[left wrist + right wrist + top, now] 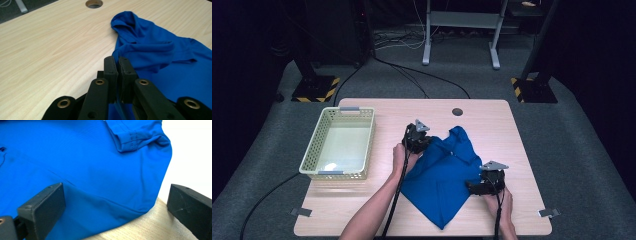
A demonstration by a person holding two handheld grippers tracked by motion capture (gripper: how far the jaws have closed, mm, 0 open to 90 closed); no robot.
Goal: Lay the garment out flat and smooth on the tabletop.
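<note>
A blue shirt (444, 172) lies rumpled and partly folded on the wooden table (512, 130). At the shirt's upper left edge my left gripper (416, 141) is shut, and in the left gripper view (117, 61) blue cloth (155, 47) runs into the closed jaws and shows beneath them. My right gripper (474, 187) sits at the shirt's right edge, near the table's front. In the right gripper view it (115, 195) is open wide: one jaw stands over the blue fabric (100, 165), the other over bare table beside the folded edge.
A cream plastic basket (312, 150) stands on the left part of the table with nothing in it. A round cable hole (457, 111) is at the back centre of the table. Grey tabs mark the front corners (302, 212). Cables trail toward the person.
</note>
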